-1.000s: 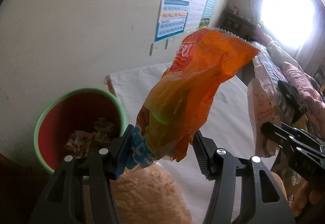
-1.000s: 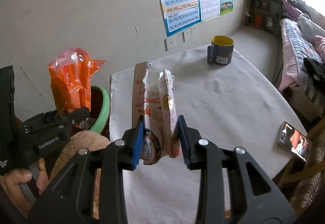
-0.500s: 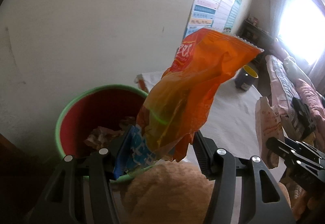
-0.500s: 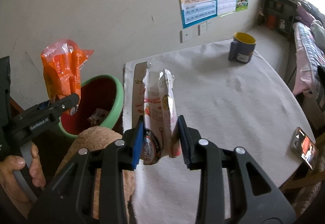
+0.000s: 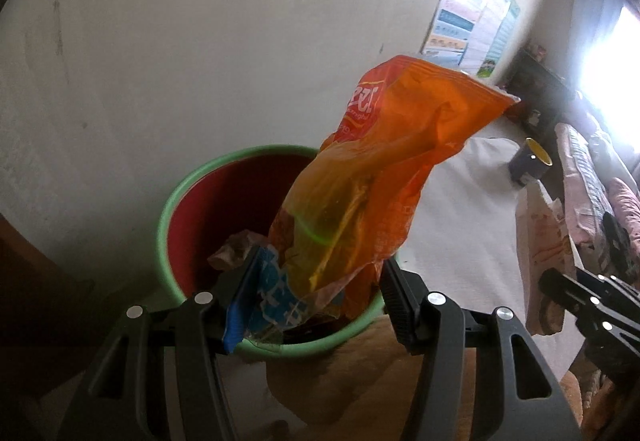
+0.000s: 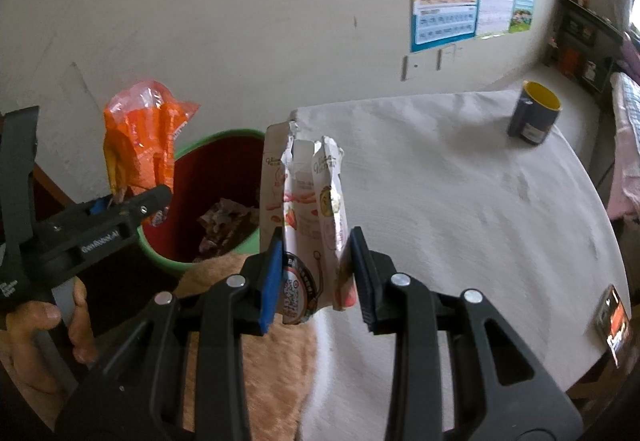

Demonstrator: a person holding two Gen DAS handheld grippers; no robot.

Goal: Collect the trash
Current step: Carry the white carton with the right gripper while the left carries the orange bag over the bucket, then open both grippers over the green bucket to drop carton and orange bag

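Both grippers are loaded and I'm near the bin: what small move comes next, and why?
Probably open the left gripper. Its crinkled orange plastic snack bag already hangs over the green-rimmed red bin, so it should fall in. The right gripper, holding the torn white wrapper, sits beside the bin, not above it.

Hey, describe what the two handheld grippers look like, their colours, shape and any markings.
Both are black plastic with angular, cut-out fingers and silver rivets. The left gripper and right gripper each carry one blue pad and one black ribbed pad. White lettering runs along the left one's side. No cables show.
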